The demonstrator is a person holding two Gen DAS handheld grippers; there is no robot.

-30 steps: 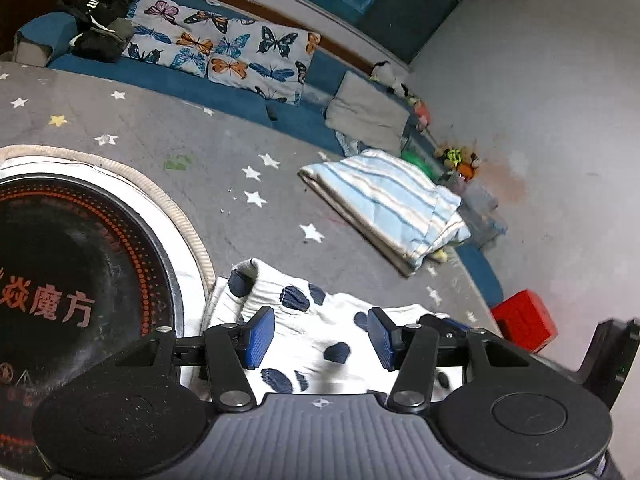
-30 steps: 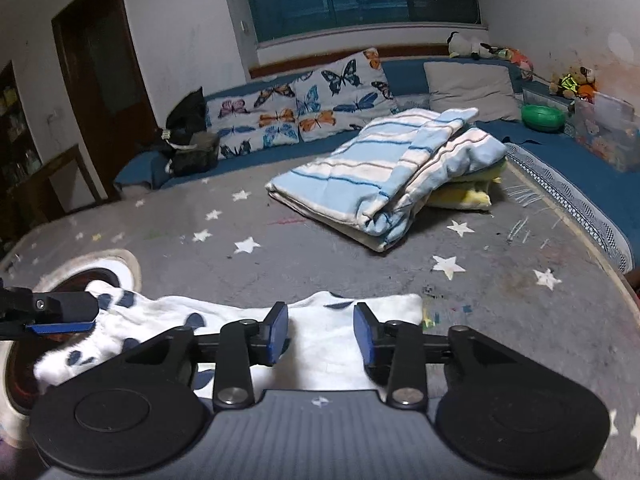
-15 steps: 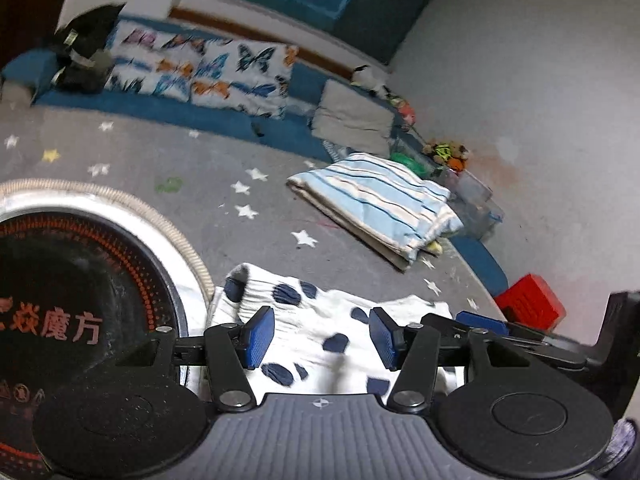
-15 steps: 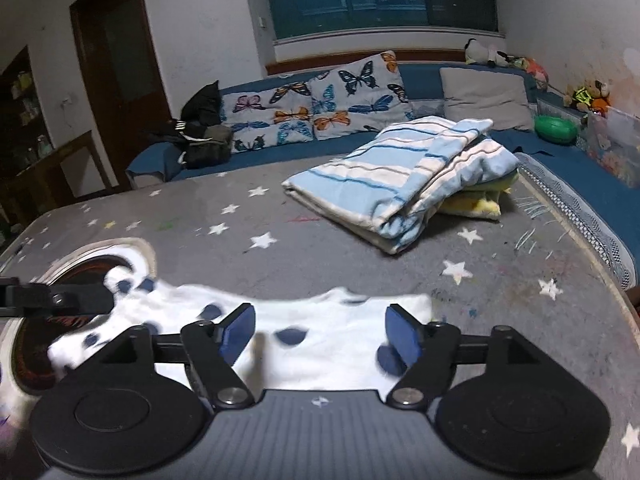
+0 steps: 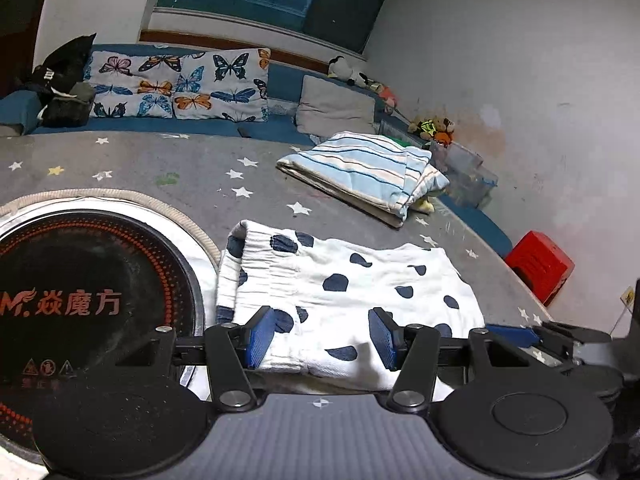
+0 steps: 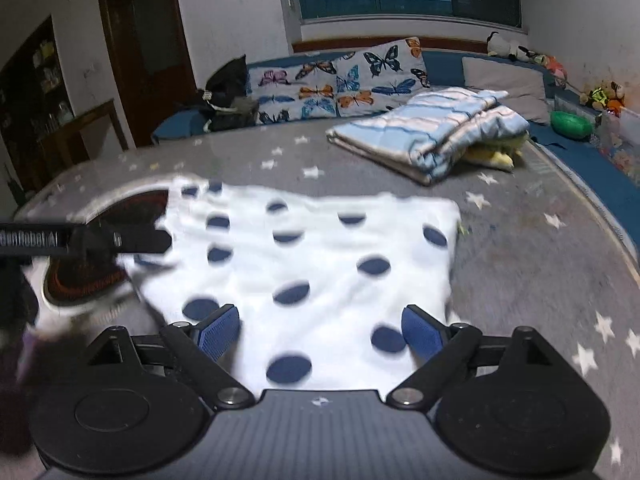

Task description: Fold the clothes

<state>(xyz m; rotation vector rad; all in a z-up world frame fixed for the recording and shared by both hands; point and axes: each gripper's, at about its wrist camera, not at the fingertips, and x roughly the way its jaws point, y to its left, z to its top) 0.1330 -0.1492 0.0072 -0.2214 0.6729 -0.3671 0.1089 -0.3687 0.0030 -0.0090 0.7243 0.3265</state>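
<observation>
Left wrist view: the left tool (image 5: 320, 338) stands half open with the garment (image 5: 344, 292) beneath, gripping nothing. The right tool (image 6: 320, 332) has just been opening and now stands wide over the cloth, nothing pinched. The garment lies flat on the surface (image 5: 168, 160), its 9 o'clock edge overlapping the cooktop (image 5: 92, 300). It looks light, soft and floppy; I judge the corners or hem the best holds.

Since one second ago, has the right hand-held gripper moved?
Yes. The right hand-held gripper has pulled back from the folded striped blanket: more spotted cloth now lies ahead of it. Its jaws have just been opening and grip nothing.
</observation>
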